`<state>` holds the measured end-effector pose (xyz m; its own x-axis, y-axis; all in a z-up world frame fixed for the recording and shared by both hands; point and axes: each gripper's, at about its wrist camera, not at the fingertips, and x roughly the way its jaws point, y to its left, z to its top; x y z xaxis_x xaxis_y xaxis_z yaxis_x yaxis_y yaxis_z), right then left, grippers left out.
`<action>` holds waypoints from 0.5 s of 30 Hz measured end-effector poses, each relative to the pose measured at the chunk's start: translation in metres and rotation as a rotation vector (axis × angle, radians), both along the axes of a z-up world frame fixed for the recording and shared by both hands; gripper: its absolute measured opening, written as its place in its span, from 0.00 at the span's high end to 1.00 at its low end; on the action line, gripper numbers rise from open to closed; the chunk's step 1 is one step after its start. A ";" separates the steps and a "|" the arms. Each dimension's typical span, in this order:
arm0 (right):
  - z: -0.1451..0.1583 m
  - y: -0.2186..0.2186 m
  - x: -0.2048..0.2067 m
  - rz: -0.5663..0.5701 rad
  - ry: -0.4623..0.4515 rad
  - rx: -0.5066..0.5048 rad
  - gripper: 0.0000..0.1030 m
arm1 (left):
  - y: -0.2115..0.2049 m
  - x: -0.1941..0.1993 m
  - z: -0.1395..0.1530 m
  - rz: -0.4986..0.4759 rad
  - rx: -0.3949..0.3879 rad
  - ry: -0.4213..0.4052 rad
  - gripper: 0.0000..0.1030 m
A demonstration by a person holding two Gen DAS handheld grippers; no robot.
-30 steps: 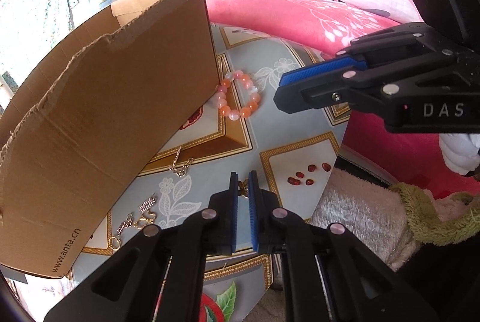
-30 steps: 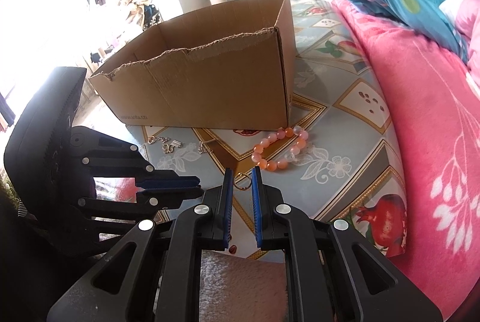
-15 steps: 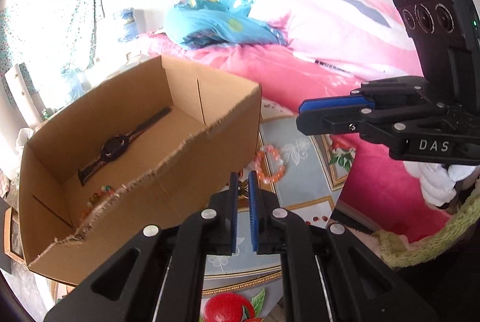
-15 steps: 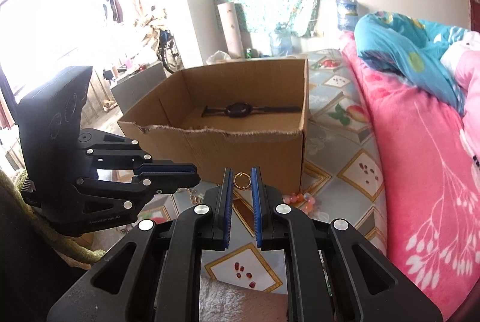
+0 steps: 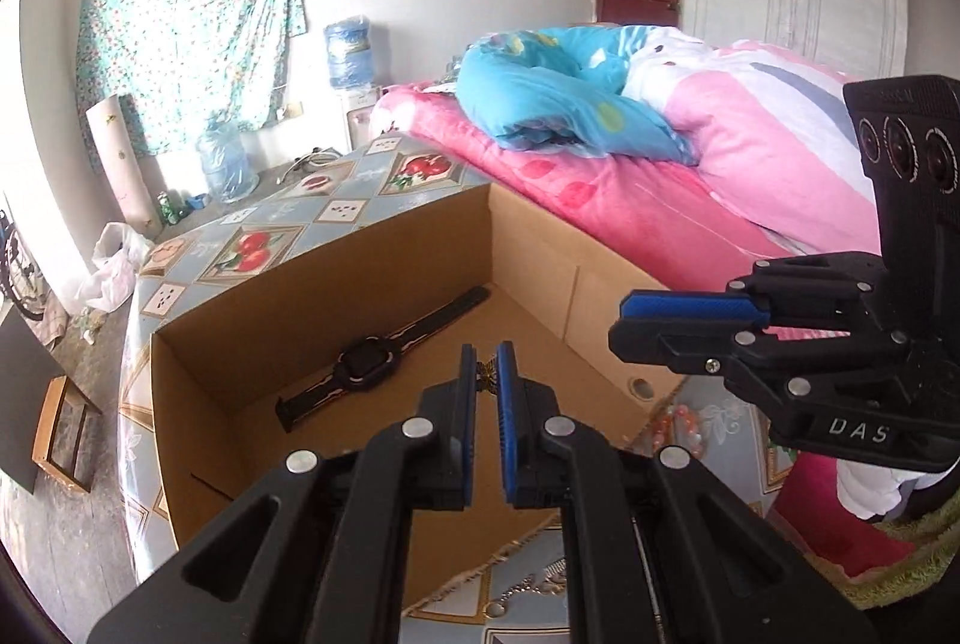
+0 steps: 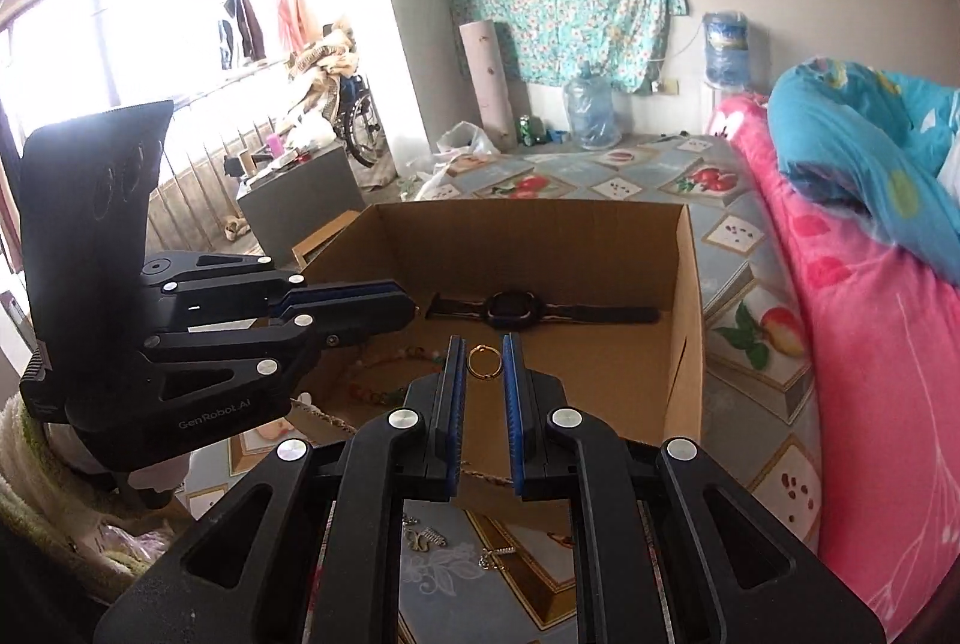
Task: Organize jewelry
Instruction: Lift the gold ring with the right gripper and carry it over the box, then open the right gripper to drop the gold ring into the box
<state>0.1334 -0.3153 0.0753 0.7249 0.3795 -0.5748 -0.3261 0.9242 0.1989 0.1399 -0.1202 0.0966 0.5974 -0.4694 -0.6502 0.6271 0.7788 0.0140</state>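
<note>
Both grippers are up over the open box [image 6: 690,296] rn, which sits on the patterned table [image 6: 738,248] right next to a pink bed [image 6: 870,320]. Right gripper [image 6: 483,365] has its jaws nearly together w/ a gold ring [image 6: 483,362] pinched between the blue pads, ring standing on edge, and from the right cam it lines up over the inside of the box. Left gripper [image 5: 486,374] is almost fully closed too, clamped on some tiny dark/gold piece [image 5: 485,374] at the very tips, too small to say what it is tbh. In the left cam it also hangs over the box interior. Inside the box: a black watch [image 6: 516,309] lying flat and stretched out along the far wall, plus a bead string [image 6: 384,374] on the floor nearer the front, partly hidden behind the left gripper. Outside the box there's an orange bead bracelet [image 5: 675,422] on the table just by the box corner, and a few small silver bits [image 6: 426,537] on the table in front of the box, under the right gripper.
</note>
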 end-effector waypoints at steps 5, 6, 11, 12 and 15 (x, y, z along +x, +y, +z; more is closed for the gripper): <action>-0.015 0.010 0.042 -0.022 0.103 -0.008 0.90 | 0.003 0.041 -0.018 0.124 0.059 0.081 0.94; -0.017 0.013 0.048 -0.025 0.123 -0.015 0.90 | 0.002 0.047 -0.021 0.139 0.069 0.091 0.94; -0.029 0.020 0.066 -0.055 0.188 -0.062 0.89 | 0.000 0.068 -0.031 0.175 0.080 0.127 0.94; -0.029 0.020 0.066 -0.058 0.194 -0.060 0.89 | -0.001 0.070 -0.031 0.183 0.083 0.127 0.94; -0.029 0.021 0.065 -0.069 0.191 -0.077 0.89 | -0.002 0.079 -0.035 0.200 0.090 0.144 0.93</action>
<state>0.1988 -0.2939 0.0463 0.6228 0.2825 -0.7296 -0.2248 0.9578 0.1789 0.2189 -0.1222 0.0620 0.5706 -0.2871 -0.7694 0.4610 0.8873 0.0107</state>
